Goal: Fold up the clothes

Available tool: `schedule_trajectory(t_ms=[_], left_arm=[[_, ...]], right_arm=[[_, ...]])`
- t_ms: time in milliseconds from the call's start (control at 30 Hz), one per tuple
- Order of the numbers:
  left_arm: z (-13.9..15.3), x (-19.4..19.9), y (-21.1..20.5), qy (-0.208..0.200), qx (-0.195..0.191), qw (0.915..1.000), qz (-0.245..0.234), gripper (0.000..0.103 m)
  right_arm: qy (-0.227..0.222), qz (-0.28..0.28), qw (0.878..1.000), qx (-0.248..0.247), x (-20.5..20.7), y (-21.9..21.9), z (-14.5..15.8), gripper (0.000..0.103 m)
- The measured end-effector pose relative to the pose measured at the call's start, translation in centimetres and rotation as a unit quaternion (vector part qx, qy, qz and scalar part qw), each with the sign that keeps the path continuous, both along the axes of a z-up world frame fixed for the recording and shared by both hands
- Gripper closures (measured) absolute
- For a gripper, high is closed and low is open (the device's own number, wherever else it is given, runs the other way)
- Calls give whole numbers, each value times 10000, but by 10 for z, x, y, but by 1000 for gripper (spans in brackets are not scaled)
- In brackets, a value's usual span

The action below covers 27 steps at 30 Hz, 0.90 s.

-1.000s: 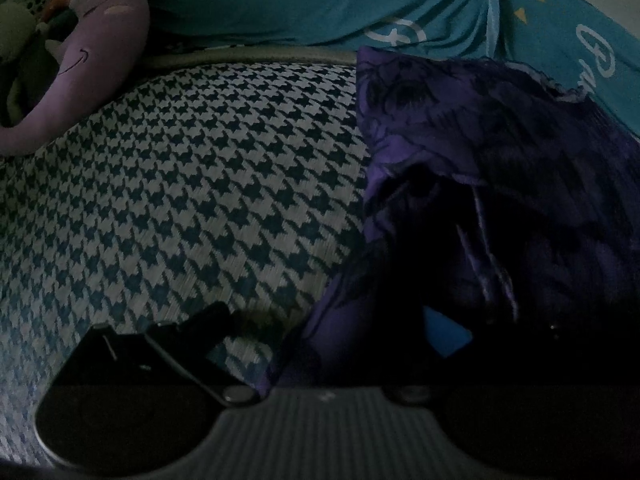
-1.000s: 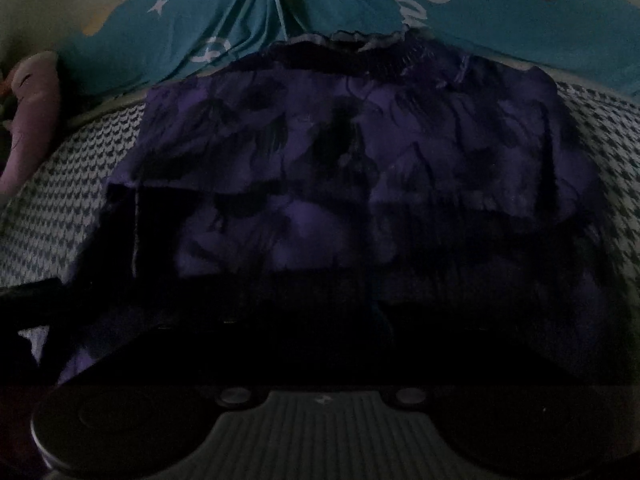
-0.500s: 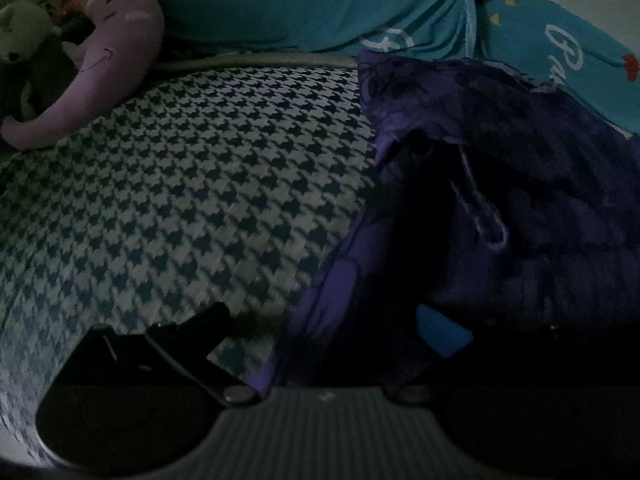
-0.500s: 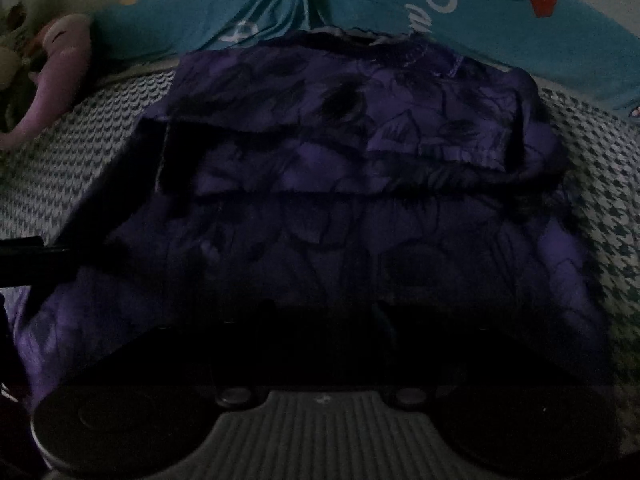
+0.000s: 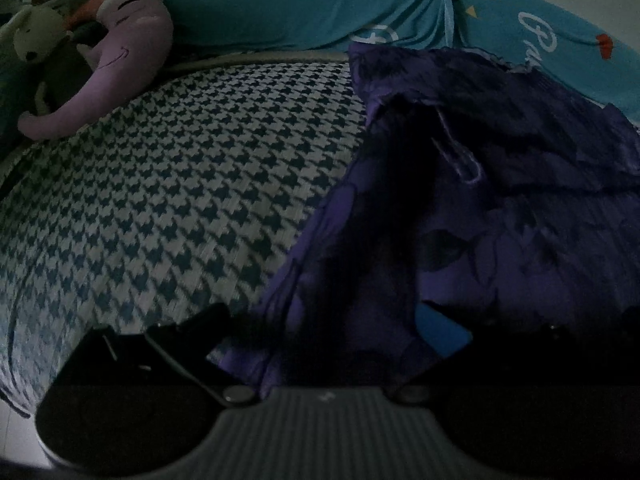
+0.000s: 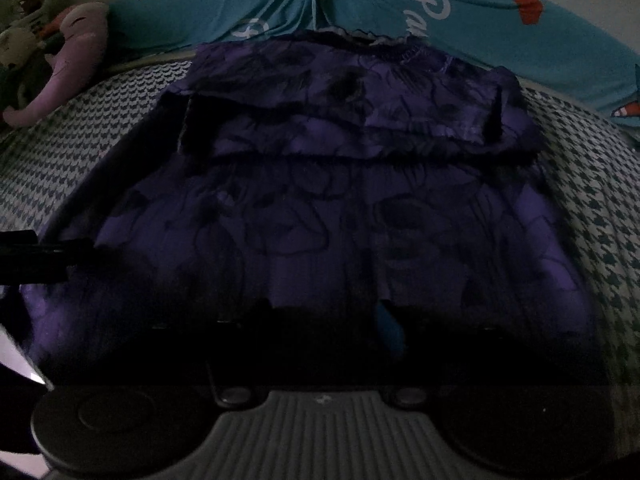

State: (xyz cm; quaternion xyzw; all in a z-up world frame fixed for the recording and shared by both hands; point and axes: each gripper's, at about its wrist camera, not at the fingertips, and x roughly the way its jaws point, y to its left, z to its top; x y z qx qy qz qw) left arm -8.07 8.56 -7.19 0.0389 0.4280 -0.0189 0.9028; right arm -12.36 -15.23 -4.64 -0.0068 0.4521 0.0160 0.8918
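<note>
A dark purple flower-print garment (image 6: 340, 208) lies spread on the houndstooth bed sheet (image 5: 180, 180), its top part folded down in a band (image 6: 340, 120). My left gripper (image 5: 328, 322) is at the garment's near left corner (image 5: 360, 280). Its fingers stand wide apart with loose cloth between them, and its blue pad (image 5: 440, 334) shows bare. My right gripper (image 6: 324, 320) is low over the near hem in deep shadow. Its jaws are opening, cloth lies across them, and a sliver of its blue pad (image 6: 390, 332) shows.
Teal printed pillows (image 5: 300, 12) line the far edge of the bed. A purple plush toy (image 5: 120, 64) and a pale plush toy (image 5: 36, 32) lie at the far left. Bare sheet stretches left of the garment. A dark bar (image 6: 40, 256) enters the right wrist view's left edge.
Both cameras have drawn back from the pillows, so more of the bed and garment shows. The right gripper's blue pad has come into sight. The garment's near edge stayed at the fingers.
</note>
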Motion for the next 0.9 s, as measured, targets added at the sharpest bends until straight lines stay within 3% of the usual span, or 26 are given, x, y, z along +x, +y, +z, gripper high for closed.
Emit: schedule_trajectory(t_ms=[667,767,900], left_arm=[[11,-53,10,-14,-115,9996,253,0],[22,-61,3,-306,-135,9993,180,0],[37,-66,-17,-561,-253,9981,-69,0]], right_arm=[[-210,86,9997,84,-65,-12,5,42],[-495,-319,9975,385,-73,-32,15,42],[-814,-1095,9900,354,-79,-63,24,42]])
